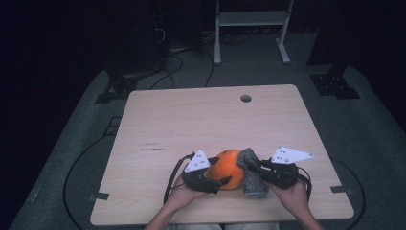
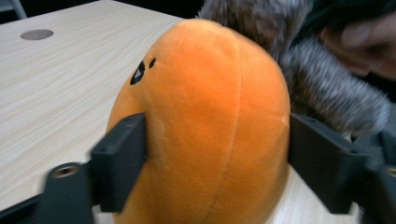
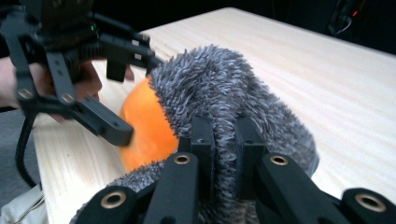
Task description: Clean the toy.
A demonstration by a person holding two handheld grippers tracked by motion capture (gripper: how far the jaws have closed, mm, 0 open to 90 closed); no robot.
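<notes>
The orange plush toy point(image 1: 229, 168) sits near the surface's point(image 1: 191, 120) front edge. Left hand-held gripper point(image 2: 215, 154) brackets it, half open; right hand-held gripper point(image 3: 224, 140) pinches the grey furry cover point(image 3: 233, 88) tight. Steady the plush, peel slowly.

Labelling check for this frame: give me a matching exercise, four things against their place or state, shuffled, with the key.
Things:
1. orange plush
2. grey furry cloth
3. round hole
4. table

Place or state:
A. pinched by the right gripper
B. light wood, carries everything
C. between the jaws of the left gripper
D. far side of the tabletop

Pairs: 1-C, 2-A, 3-D, 4-B
</notes>
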